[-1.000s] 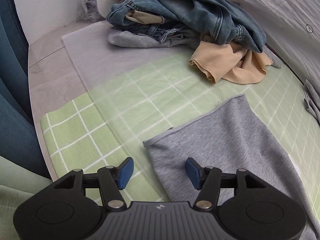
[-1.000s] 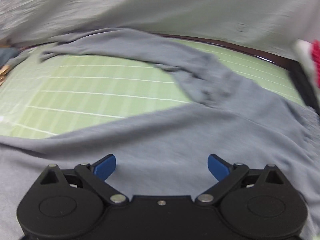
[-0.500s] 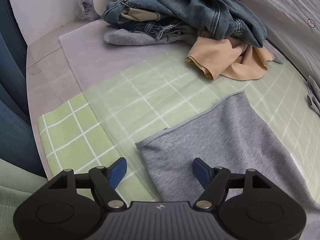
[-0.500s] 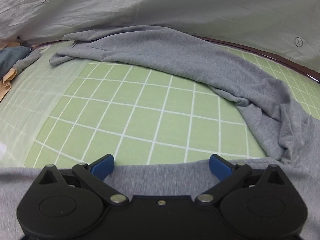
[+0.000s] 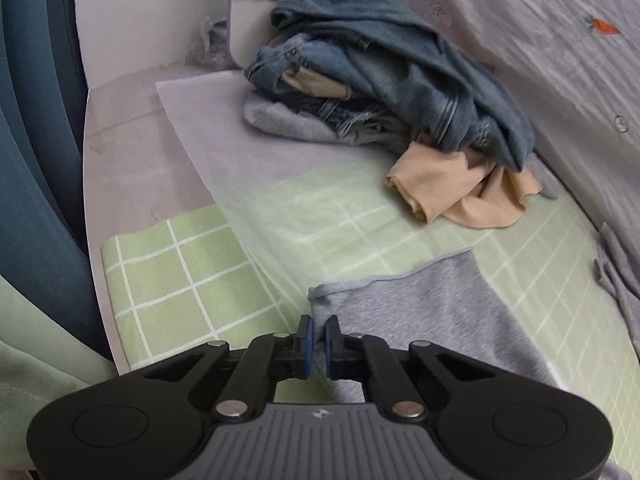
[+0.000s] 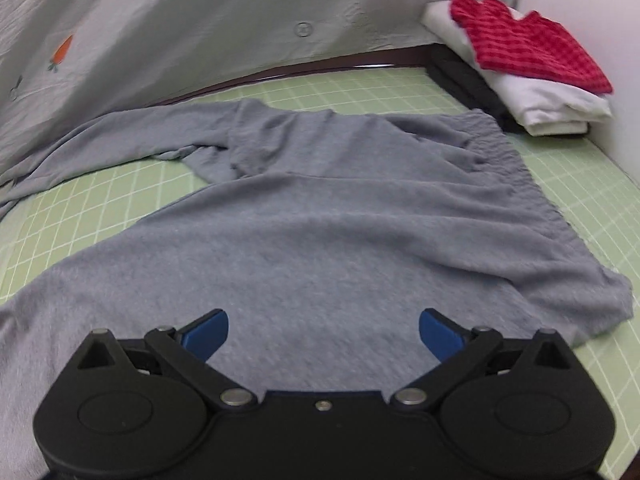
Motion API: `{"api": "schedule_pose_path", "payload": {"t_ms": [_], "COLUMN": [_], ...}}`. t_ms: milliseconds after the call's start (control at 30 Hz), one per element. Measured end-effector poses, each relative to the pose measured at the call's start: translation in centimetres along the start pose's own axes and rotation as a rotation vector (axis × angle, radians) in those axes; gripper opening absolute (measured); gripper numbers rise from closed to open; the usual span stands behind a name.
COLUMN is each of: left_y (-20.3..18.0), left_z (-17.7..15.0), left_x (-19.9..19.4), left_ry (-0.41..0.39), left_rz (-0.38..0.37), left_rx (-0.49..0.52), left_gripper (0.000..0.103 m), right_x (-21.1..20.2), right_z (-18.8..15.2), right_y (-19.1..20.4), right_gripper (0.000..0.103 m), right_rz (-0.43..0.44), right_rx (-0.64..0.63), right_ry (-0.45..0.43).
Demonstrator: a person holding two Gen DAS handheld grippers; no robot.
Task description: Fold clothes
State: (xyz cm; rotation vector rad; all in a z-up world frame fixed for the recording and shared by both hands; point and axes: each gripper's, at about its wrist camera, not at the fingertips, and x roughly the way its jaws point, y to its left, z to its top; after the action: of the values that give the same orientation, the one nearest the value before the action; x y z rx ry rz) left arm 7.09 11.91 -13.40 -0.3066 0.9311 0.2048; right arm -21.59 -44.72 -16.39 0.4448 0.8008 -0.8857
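The left gripper (image 5: pixel 316 338) fingers pinch the hem corner of the grey sweatpants (image 6: pixel 320 216) near the bench edge to fold them, while the right gripper (image 6: pixel 323 330) fingers stay spread above

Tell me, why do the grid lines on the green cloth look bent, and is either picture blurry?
Both wrist views are fisheye, so the green checked mat curves toward the edges. The left wrist view shows a pale washed-out glare band across the mat; its denim pile is slightly soft. The right wrist view's grey pants look mildly smeared.
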Motion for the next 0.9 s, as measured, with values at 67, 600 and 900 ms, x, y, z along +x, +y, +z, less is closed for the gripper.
{"api": "schedule_pose_path", "payload": {"t_ms": [67,600,900], "left_y": [-0.4,4.6,0.4], "left_z": [0.8,-3.3,-5.0], "left_x": [-3.0,-3.2,-5.8], "left_ry": [-0.071,0.033,-0.025], "left_rz": [-0.014,0.083,0.073], "left_rx": [0.051,-0.065,0.032], "left_gripper": [0.002,0.029,0.048], "right_x": [-0.5,-3.3,-3.9], "right_z": [-0.2,-2.1,-4.2], "right_y": [-1.5,-9.1,-17.7], "right_gripper": [0.103,0.103,0.101], "right_rz": [-0.028,-0.07,0.037], "right_rx": [0.05,0.186,0.664], "right_ry": [-0.007,-0.014,-0.016]}}
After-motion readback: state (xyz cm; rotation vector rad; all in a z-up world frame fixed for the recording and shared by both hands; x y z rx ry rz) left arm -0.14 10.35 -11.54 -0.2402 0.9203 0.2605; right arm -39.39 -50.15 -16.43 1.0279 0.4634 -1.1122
